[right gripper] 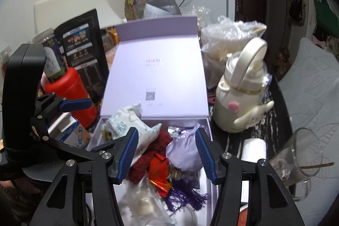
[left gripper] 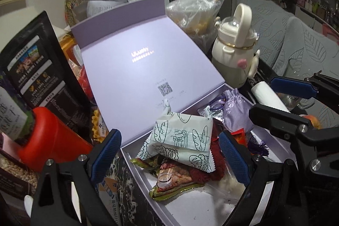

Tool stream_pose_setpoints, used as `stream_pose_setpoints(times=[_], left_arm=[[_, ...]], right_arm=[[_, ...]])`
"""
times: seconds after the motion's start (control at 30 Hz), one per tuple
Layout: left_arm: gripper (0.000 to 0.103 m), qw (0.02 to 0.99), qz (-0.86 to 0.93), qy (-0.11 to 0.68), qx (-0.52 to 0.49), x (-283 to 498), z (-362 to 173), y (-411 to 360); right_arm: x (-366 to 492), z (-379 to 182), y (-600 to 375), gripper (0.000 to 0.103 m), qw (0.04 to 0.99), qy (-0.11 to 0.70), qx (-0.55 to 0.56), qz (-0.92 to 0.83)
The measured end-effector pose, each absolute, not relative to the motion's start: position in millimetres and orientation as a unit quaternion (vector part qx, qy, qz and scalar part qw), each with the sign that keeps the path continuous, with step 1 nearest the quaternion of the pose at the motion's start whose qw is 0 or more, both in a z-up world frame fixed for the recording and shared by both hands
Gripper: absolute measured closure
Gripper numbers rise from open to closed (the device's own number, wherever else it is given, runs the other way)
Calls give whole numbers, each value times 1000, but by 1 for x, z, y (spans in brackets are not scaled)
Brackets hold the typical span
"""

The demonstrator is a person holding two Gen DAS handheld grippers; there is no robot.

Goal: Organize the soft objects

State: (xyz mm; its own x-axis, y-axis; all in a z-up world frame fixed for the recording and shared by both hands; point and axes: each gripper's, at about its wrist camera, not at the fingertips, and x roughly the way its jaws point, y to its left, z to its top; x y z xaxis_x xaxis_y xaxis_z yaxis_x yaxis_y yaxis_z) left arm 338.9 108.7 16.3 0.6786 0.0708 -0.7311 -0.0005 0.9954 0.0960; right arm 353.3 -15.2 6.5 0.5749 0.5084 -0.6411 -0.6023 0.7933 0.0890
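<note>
An open lilac box (left gripper: 135, 154) (right gripper: 208, 126) holds soft items: a white packet with bread drawings (left gripper: 182, 137) (right gripper: 122, 126), a dark red knitted piece (left gripper: 214, 151) (right gripper: 154, 145), a lilac drawstring pouch (left gripper: 235, 113) (right gripper: 184, 151), a snack bag (left gripper: 173, 181), a red wrapper (right gripper: 159, 166), a purple tassel (right gripper: 184, 194) and a clear bag (right gripper: 144, 202). My left gripper (left gripper: 169, 158) is open above the packet and snack bag. My right gripper (right gripper: 166, 156) is open above the pouch and red wrapper; it also shows in the left wrist view (left gripper: 273, 99).
The box lid (left gripper: 144, 60) stands open at the back. A cream bottle (left gripper: 235, 46) (right gripper: 243, 90), a plastic bag (right gripper: 228, 35), a white roll (right gripper: 254, 149) and a glass mug (right gripper: 303, 162) are on the right. A red-capped jar (left gripper: 50, 137) (right gripper: 67, 88) and a black pouch (right gripper: 84, 50) are on the left.
</note>
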Motion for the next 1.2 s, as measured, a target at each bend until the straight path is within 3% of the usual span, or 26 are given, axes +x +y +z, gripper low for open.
stream_pose_setpoints(times=[0.43,0.73,1.07,1.2], left_arm=[[8,944,28,328,35,282,88,102],[8,959,32,278,38,229,131,89],[8,974,39,222,23,163,162,84],[7,977,40,211,15,139,168,84]], right_arm=[[305,71,-33,46,914,268,-61,298],[258,114,-54,40,930,220,-51,290],[200,144,-76,22,946,179,-43,267],[177,148,-82,20,949,172,-46,258]])
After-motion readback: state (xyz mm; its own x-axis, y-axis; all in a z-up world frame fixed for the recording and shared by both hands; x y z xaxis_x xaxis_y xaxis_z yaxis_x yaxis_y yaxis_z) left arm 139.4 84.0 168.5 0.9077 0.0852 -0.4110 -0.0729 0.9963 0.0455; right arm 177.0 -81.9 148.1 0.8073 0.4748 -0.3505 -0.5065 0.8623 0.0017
